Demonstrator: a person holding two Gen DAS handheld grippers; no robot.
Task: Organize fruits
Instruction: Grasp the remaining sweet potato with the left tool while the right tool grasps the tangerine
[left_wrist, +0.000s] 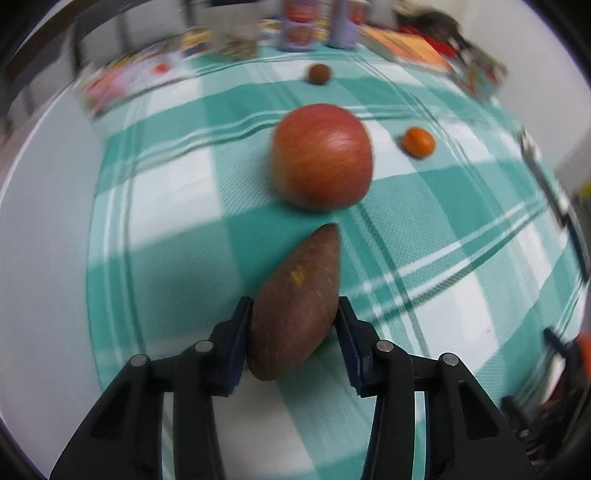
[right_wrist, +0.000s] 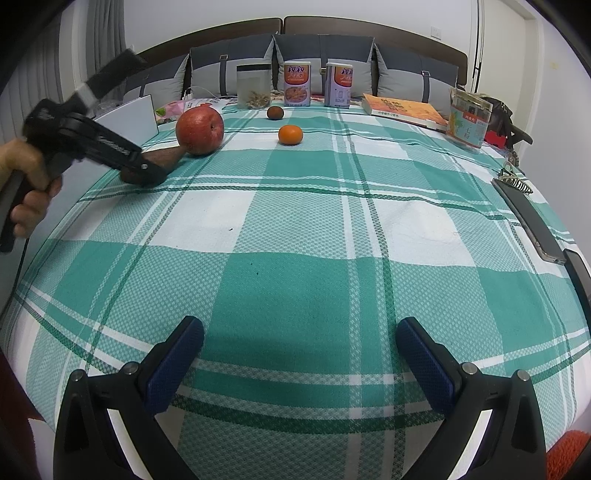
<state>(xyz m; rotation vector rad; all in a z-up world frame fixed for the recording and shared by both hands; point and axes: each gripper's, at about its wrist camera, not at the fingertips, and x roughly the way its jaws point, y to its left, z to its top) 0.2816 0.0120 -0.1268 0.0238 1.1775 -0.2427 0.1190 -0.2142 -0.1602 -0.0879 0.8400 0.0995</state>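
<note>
While we hold the left gripper (left_wrist: 293, 314) at the bed's left edge, its jaws clamp a brown sweet potato (left_wrist: 295, 306) whose tip lies just short of the red apple (left_wrist: 321, 155). Our right gripper (right_wrist: 300, 332) hovers over the green plaid bedsheet (right_wrist: 295, 221) with jaws wide and nothing between them. An orange (right_wrist: 290, 134) and a small dark fruit (right_wrist: 275, 112) lie farther back. Two cans (right_wrist: 297, 88) carry Chinese characters; we cannot read them.

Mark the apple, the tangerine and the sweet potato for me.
apple (right_wrist: 199, 129), right wrist view, middle of its red skin.
tangerine (right_wrist: 290, 134), right wrist view, centre of the peel.
sweet potato (left_wrist: 295, 306), left wrist view, mid-body between the fingers.
</note>
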